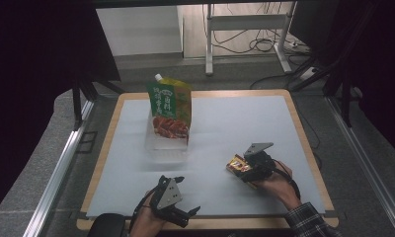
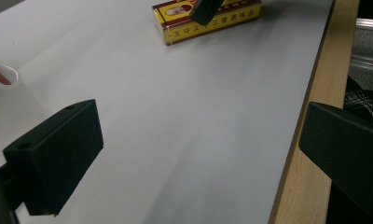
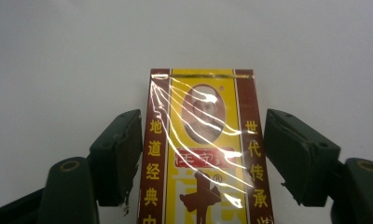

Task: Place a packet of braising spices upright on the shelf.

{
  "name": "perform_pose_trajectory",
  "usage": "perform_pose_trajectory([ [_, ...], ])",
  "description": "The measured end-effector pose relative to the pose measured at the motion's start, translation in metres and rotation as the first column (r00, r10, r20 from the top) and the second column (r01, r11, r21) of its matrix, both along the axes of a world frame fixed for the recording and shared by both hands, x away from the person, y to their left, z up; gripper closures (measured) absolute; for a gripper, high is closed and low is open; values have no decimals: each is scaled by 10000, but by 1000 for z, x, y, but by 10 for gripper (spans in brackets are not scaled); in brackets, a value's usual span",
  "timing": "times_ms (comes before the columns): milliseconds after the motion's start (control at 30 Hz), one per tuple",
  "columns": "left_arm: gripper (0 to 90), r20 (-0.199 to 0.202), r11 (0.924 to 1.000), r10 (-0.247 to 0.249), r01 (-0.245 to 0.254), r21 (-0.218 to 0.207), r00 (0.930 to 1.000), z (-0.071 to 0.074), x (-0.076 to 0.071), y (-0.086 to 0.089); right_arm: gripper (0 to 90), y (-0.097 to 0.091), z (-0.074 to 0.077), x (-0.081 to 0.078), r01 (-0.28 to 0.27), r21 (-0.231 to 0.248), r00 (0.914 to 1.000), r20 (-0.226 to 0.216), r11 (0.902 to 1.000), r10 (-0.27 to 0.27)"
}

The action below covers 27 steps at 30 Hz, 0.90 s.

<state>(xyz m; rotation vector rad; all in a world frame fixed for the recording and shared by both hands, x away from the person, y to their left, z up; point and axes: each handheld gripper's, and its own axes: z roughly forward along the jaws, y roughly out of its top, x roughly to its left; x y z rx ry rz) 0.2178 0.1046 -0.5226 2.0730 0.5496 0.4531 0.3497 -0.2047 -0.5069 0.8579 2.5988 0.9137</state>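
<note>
The right gripper (image 3: 203, 154) stands over a yellow and red box (image 3: 203, 149), one jaw on each long side. In the right gripper view the left jaw is right at the box's edge and the right jaw stands a little clear of the other edge, so the pads are not pressing: the gripper is released, with the box between its jaws. The box lies flat on the white mat (image 1: 225, 123) at the near right of the bench (image 1: 304, 133), wrapped in shiny film.

The left gripper (image 2: 198, 154) is spread wide with nothing between its jaws, above bare mat close to the bench's near edge. From the high view it sits at the near left (image 1: 178, 202), well apart from the box (image 1: 237, 165).

Counted: two grippers, one box, one green pouch (image 1: 170, 111). The pouch stands upright in a clear tub (image 1: 167, 145) toward the far middle of the mat.
</note>
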Motion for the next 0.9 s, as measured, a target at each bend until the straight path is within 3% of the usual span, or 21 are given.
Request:
perform_pose_trajectory([
  [67, 0, -3, 10000, 13, -13, 16, 10000, 0, 0, 0, 254, 0, 2, 0, -57, 130, 9999, -86, 9999, 58],
  [367, 0, -5, 10000, 15, -15, 25, 10000, -1, 1, -1, 251, 3, 8, 4, -190, -530, 9988, -453, 9984, 166],
  [533, 0, -6, 10000, 3, -3, 46, 10000, -1, 1, -1, 246, 7, 16, 13, -241, -1054, 9947, -1021, 9941, 133],
  [600, 0, -5, 10000, -7, 7, 47, 10000, -1, 1, -1, 233, 15, 19, 18, -441, -1513, 9892, -1449, 9875, 219],
  [633, 0, 1, 10000, -4, 4, 45, 10000, -1, 1, -1, 233, 15, 19, 18, -441, -1513, 9892, -1449, 9875, 219],
  [667, 0, -2, 10000, -20, 20, 43, 10000, -1, 1, -1, 231, 21, 18, 20, -563, -1939, 9836, -1791, 9794, 211],
  [700, 0, -2, 10000, -20, 20, 43, 10000, -1, 1, -1, 231, 21, 18, 20, -563, -1939, 9836, -1791, 9794, 211],
  [900, 0, -14, 10000, -45, 45, 48, 10000, -1, 1, -1, 243, 40, 15, 29, -930, -3029, 9739, -2259, 9485, 234],
])
